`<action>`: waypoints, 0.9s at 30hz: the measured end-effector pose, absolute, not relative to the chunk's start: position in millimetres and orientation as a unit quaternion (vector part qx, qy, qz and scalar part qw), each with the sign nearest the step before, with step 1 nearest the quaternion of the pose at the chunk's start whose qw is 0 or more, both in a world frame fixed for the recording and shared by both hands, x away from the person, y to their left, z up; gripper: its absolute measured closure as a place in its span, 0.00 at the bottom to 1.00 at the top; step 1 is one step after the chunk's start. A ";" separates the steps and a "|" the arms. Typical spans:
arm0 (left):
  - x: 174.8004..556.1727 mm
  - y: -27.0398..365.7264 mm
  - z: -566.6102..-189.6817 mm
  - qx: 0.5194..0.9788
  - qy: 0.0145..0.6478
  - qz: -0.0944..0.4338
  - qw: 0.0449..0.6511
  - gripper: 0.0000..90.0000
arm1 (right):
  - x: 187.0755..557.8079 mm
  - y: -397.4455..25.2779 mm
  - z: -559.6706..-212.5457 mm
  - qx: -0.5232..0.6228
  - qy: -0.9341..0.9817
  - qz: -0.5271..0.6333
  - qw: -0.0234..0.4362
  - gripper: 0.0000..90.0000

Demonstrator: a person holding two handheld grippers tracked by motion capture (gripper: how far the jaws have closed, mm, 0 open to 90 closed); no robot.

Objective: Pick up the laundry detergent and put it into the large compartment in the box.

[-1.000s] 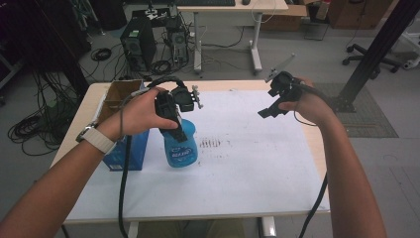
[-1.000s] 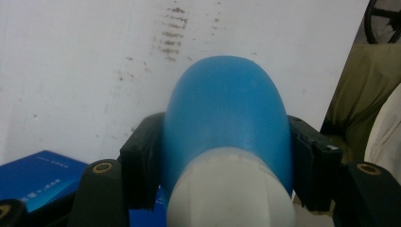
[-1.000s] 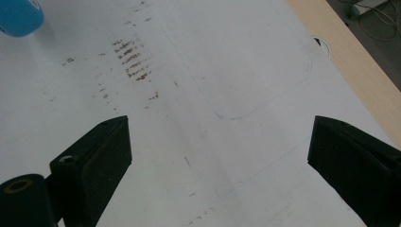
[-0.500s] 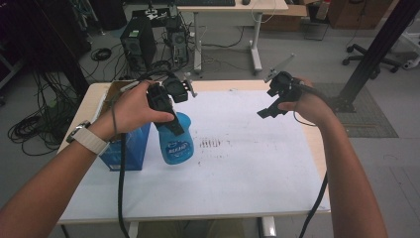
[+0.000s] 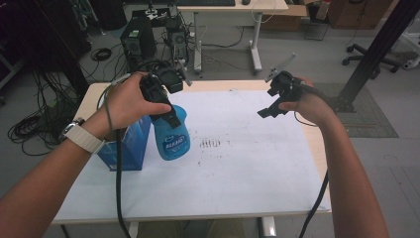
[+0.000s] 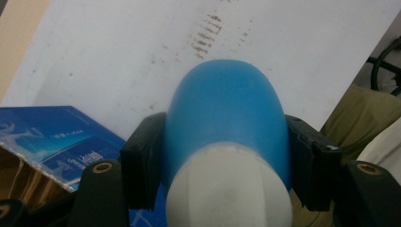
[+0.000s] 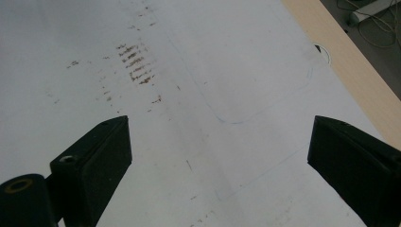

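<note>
- Blue box standing near the desk's left edge.
- Blue spray bottle just right of it, tilted, lifted off the white sheet.
- Left claw clenched on the bottle's neck, both pads pressed against its sides.
- Brown smudges mid-sheet.
- Right claw released, jaws spread wide, held above the desk's far right corner.

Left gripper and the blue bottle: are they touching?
Touching. In the left gripper view, the left gripper has both black jaws pressed against the sides of the blue bottle, with no gap on either side.
</note>
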State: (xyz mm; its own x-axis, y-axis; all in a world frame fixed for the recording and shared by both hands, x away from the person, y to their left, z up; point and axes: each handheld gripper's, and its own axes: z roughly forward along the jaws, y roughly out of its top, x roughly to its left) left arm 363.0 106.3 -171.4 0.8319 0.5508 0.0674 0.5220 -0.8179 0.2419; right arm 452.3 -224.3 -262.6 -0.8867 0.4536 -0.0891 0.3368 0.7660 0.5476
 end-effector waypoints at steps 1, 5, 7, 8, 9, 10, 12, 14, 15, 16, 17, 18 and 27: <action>363.1 107.4 -170.1 0.949 0.287 0.068 0.109 0.42 | 452.2 -224.3 -262.5 0.212 0.933 0.269 0.109 0.08; 363.7 111.0 -166.0 0.945 0.300 0.069 0.111 0.42 | 452.2 -224.2 -262.2 0.212 0.933 0.270 0.108 0.08; 364.1 112.4 -164.5 0.943 0.306 0.070 0.110 0.42 | 452.3 -223.7 -262.1 0.211 0.933 0.270 0.109 0.08; 364.6 113.4 -163.7 0.941 0.311 0.071 0.111 0.42 | 452.2 -223.3 -262.0 0.211 0.933 0.271 0.109 0.08; 365.0 114.2 -162.9 0.940 0.316 0.071 0.111 0.42 | 452.1 -223.0 -262.0 0.211 0.933 0.271 0.109 0.08; 365.2 114.7 -162.2 0.938 0.320 0.071 0.110 0.42 | 452.2 -222.8 -262.1 0.210 0.933 0.271 0.109 0.08; 365.6 116.2 -160.2 0.936 0.326 0.073 0.109 0.42 | 452.1 -222.4 -262.0 0.210 0.933 0.271 0.109 0.08; 365.8 117.9 -157.8 0.933 0.334 0.076 0.110 0.42 | 452.1 -222.2 -262.1 0.209 0.933 0.271 0.109 0.08; 366.0 119.0 -156.7 0.931 0.340 0.076 0.111 0.42 | 452.0 -222.1 -262.1 0.210 0.933 0.271 0.108 0.08; 366.2 120.0 -155.4 0.929 0.345 0.077 0.110 0.42 | 452.1 -222.0 -262.0 0.209 0.933 0.271 0.109 0.08; 366.5 121.2 -153.9 0.927 0.350 0.078 0.112 0.42 | 452.0 -221.9 -261.8 0.210 0.933 0.272 0.109 0.08; 366.7 122.3 -152.6 0.925 0.354 0.080 0.113 0.42 | 452.0 -221.8 -261.6 0.210 0.933 0.272 0.109 0.08; 367.8 132.5 -142.0 0.911 0.387 0.090 0.115 0.42 | 452.1 -221.5 -260.8 0.209 0.933 0.272 0.110 0.08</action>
